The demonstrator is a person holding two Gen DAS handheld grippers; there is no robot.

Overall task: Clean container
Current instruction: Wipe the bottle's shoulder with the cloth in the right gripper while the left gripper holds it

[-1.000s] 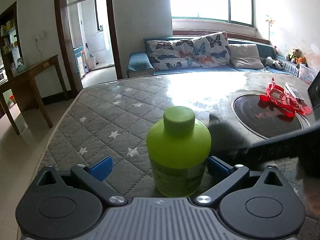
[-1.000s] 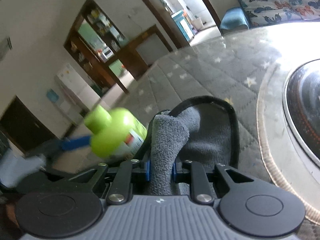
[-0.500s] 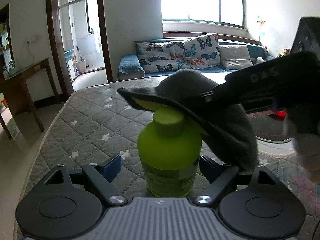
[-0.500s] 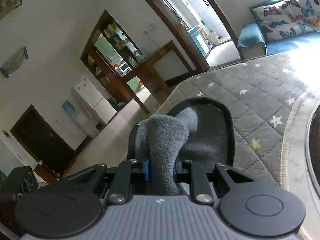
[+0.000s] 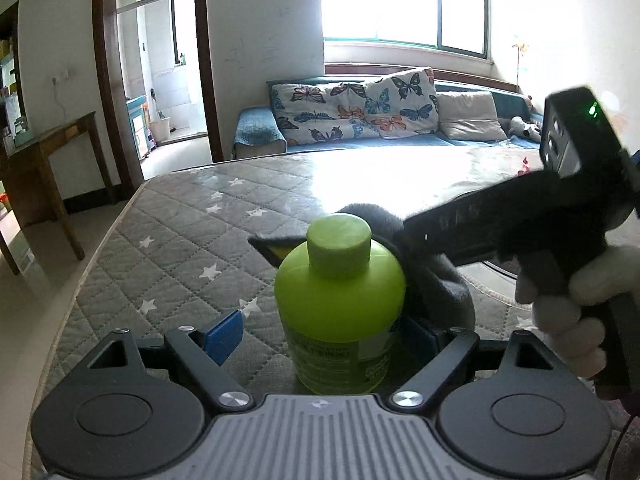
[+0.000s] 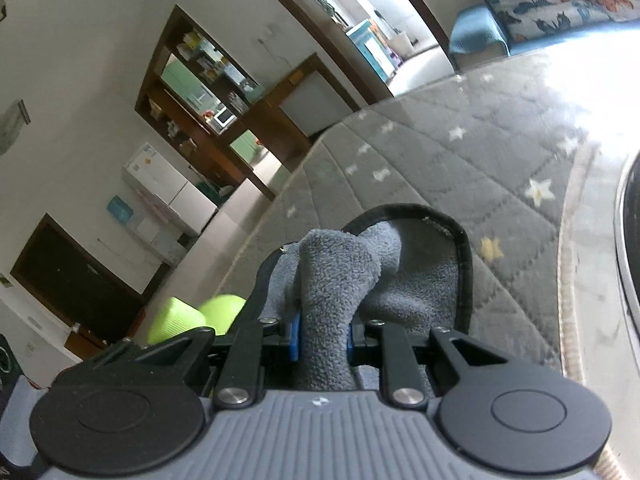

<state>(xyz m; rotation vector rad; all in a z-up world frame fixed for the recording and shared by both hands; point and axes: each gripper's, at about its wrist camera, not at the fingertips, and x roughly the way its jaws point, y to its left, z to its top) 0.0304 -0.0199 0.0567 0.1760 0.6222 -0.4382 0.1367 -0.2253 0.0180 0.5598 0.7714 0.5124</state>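
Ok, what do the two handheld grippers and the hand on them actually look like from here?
Both match: ribbed grey body, two round black discs, black linkage arms with silver screws, blue fingers. The left gripper and right gripper share this build. Seen from outside, the right unit is black, with a green indicator light. The hand wears a white glove.

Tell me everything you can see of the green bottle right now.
The bottle is lime-green plastic, squat and round-shouldered, with a matching cylindrical cap, closed. A partly white label wraps its lower body; the print is unreadable. It stands upright on the star-patterned quilted mat, between the open fingers of the left gripper; whether either pad touches it is unclear. The grey cloth, held by the right gripper, presses against its right shoulder and behind the cap.
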